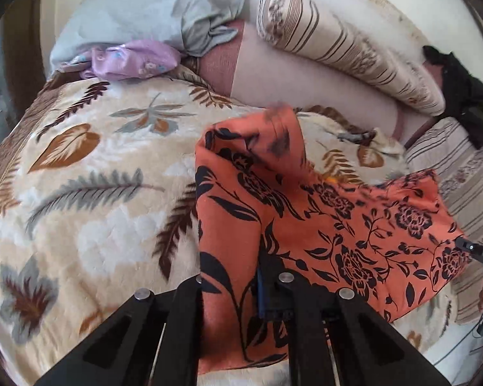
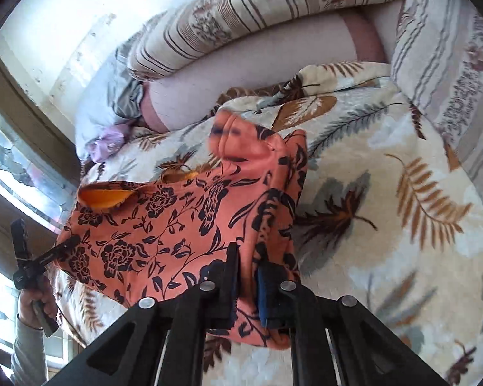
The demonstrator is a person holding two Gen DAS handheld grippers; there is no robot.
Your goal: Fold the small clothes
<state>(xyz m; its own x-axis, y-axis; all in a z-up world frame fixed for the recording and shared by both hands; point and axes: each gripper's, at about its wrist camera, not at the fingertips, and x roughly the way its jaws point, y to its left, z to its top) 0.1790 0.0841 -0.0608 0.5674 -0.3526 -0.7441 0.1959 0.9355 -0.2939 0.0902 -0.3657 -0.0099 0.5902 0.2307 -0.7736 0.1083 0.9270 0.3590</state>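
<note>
An orange garment with a black flower print [image 1: 322, 225] hangs stretched between my two grippers above the leaf-patterned blanket [image 1: 90, 193]. My left gripper [image 1: 238, 289] is shut on its left edge; cloth drapes over the fingers. In the right wrist view the same garment [image 2: 177, 225] is pinched by my right gripper [image 2: 246, 286], shut on its right edge. The far end of the garment is blurred and folds over. The right gripper shows at the right edge of the left wrist view [image 1: 476, 251]; the left gripper [image 2: 48, 257] shows at the left of the right wrist view.
The blanket [image 2: 386, 209] covers a bed. Striped pillows [image 1: 354, 51] and a pink bolster [image 1: 306, 87] lie at the back. A grey cloth [image 1: 151, 16] and a lilac cloth [image 1: 135, 59] lie at the back left. A black item [image 1: 463, 90] sits at the right. A window [image 2: 16, 160] is on the left.
</note>
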